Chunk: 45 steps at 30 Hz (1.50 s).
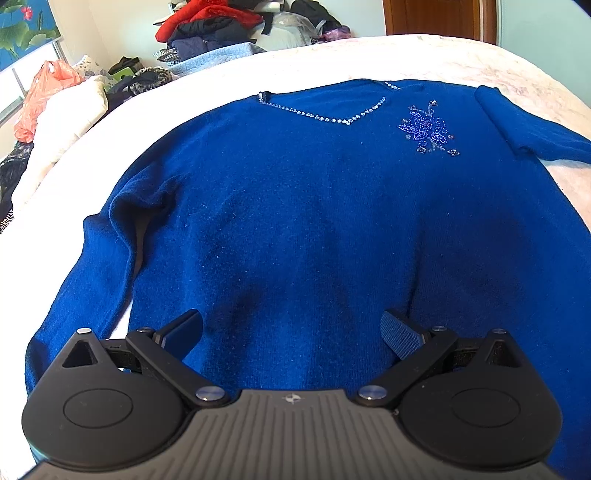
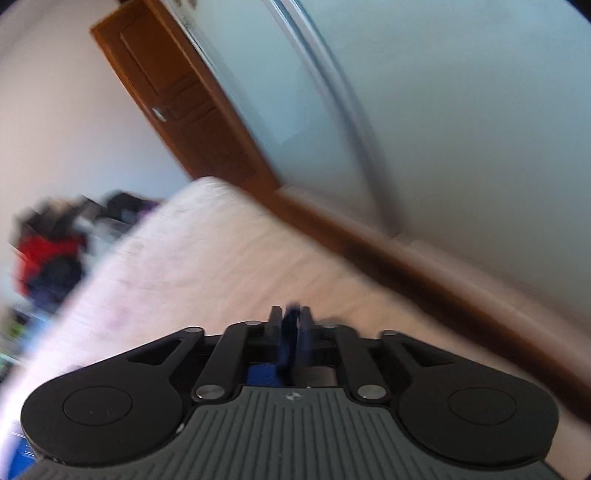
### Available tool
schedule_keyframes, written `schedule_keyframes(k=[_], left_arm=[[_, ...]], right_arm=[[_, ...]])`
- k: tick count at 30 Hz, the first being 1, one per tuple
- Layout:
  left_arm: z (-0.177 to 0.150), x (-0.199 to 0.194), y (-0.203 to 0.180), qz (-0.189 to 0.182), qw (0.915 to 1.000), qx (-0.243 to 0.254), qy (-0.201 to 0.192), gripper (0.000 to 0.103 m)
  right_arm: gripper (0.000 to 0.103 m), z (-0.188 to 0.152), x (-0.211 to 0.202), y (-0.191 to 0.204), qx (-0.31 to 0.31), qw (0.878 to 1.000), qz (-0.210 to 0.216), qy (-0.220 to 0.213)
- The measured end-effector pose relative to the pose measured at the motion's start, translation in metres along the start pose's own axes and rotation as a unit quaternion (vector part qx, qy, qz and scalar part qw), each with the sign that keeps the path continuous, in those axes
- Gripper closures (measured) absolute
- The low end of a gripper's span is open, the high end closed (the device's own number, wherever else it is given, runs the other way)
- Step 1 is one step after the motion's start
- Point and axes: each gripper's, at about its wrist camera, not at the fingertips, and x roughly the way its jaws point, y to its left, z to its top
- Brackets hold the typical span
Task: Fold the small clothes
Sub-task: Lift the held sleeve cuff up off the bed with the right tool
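A royal blue sweater [image 1: 295,206] lies flat, front up, on the pale bed [image 1: 229,74], with a beaded V-neck and a beaded flower at the upper right. Its left sleeve runs down the left side; its right sleeve leaves the view at the right. My left gripper [image 1: 291,332] is open and empty, hovering over the sweater's lower middle. My right gripper [image 2: 291,321] is shut on a fold of blue sweater fabric [image 2: 290,332] and is lifted over the bed; that view is blurred by motion.
A heap of clothes [image 1: 207,29] with a red garment lies past the bed's far edge. An orange plastic bag [image 1: 40,96] and more bundles lie at the far left. A wooden door [image 2: 177,99] and a pale wall stand beyond the bed's right side.
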Motion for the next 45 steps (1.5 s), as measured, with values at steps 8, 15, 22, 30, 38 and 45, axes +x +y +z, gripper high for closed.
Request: schedule_keyframes(k=[8,15,22,30,38,45], left_arm=[[0.000,0.000,-0.002,0.002,1.0000,0.005,-0.002,0.000],[-0.001,0.001,-0.002,0.003,1.0000,0.008,-0.002,0.000],[-0.001,0.002,0.000,0.002,1.0000,0.006,0.001,0.000],[0.000,0.002,0.003,0.000,1.0000,0.000,0.003,0.000],[-0.001,0.002,0.002,-0.001,1.0000,-0.001,0.002,0.000],[0.000,0.001,0.005,0.001,1.0000,-0.002,0.001,0.000]], right_arm=[[0.055,-0.044,-0.015,-0.008,0.236,0.955,0.163,0.069],[0.061,-0.069,0.025,0.027,0.307,0.934,0.154,0.094],[0.067,-0.055,0.068,0.044,0.333,0.939,0.082,-0.005],[0.094,-0.038,0.088,0.036,0.322,0.941,0.105,-0.001],[0.087,-0.007,0.058,0.017,0.245,0.966,0.076,-0.027],[0.062,-0.024,0.093,0.012,0.304,0.948,0.091,0.005]])
